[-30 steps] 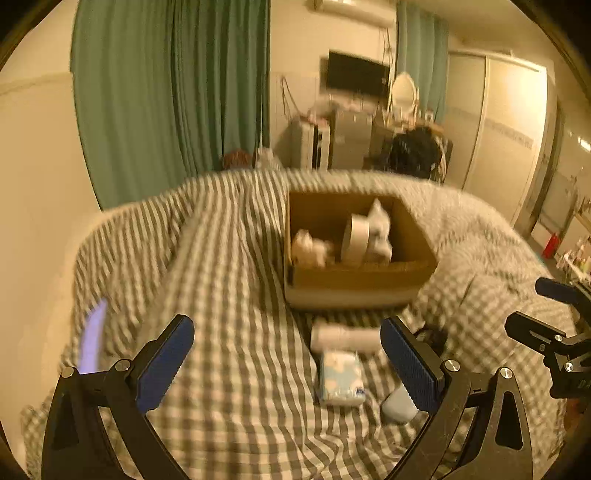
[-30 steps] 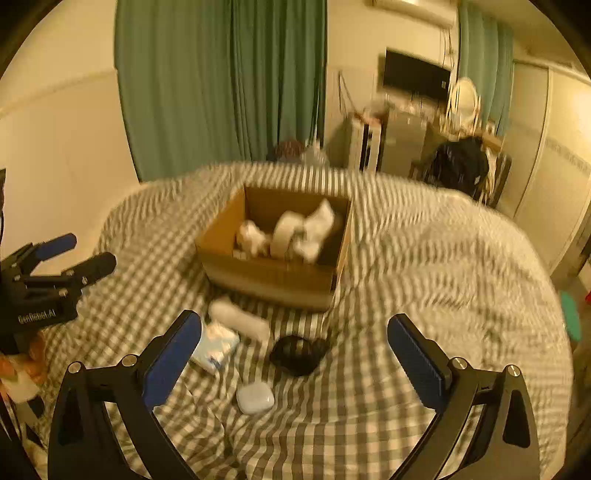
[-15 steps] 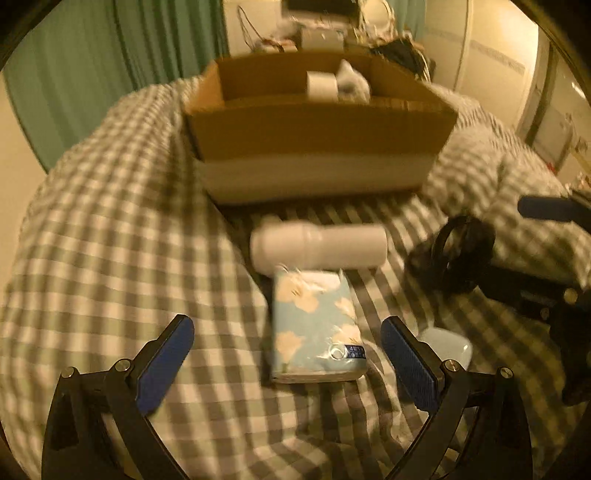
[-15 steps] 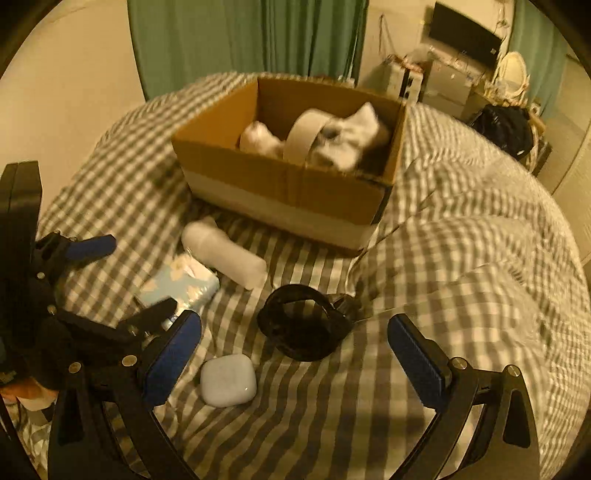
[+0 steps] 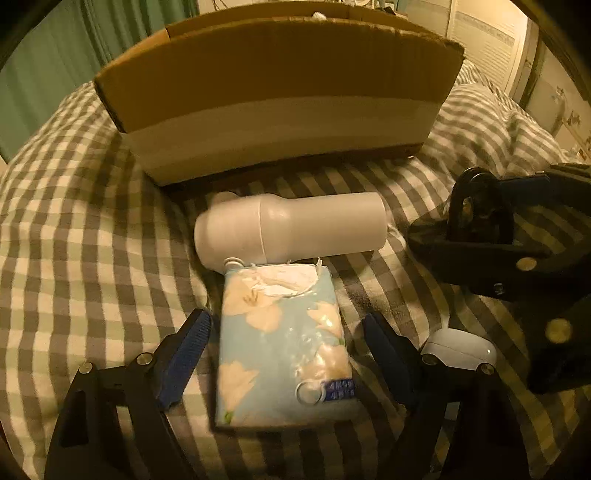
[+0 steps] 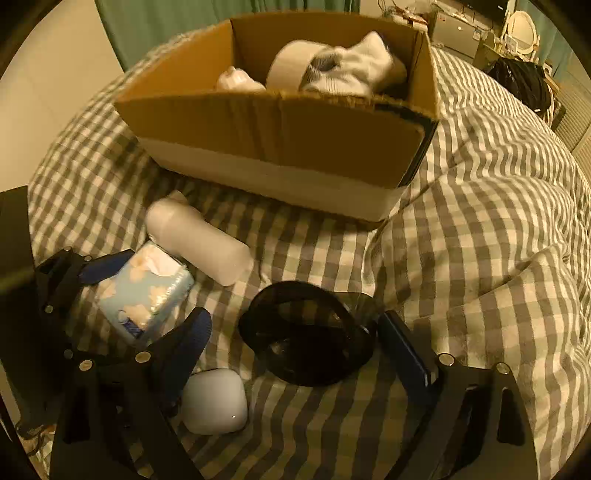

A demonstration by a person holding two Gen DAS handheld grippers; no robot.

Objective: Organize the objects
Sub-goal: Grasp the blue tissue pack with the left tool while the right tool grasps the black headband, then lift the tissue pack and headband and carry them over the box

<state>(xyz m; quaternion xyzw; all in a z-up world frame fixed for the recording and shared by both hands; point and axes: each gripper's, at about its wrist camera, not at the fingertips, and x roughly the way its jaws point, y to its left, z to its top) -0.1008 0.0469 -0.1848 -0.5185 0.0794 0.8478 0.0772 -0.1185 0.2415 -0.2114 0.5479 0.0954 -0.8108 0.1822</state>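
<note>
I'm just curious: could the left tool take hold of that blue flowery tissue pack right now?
Probably yes. The left tool is open with the tissue pack lying between its fingers, nothing covering it; only the white bottle touches its far end.

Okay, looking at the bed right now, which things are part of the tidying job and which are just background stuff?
Job:
tissue pack
white bottle
black ring-shaped item
small white case
cardboard box
left gripper
right gripper

Background:
checked bedcover
green curtain
black bag
</note>
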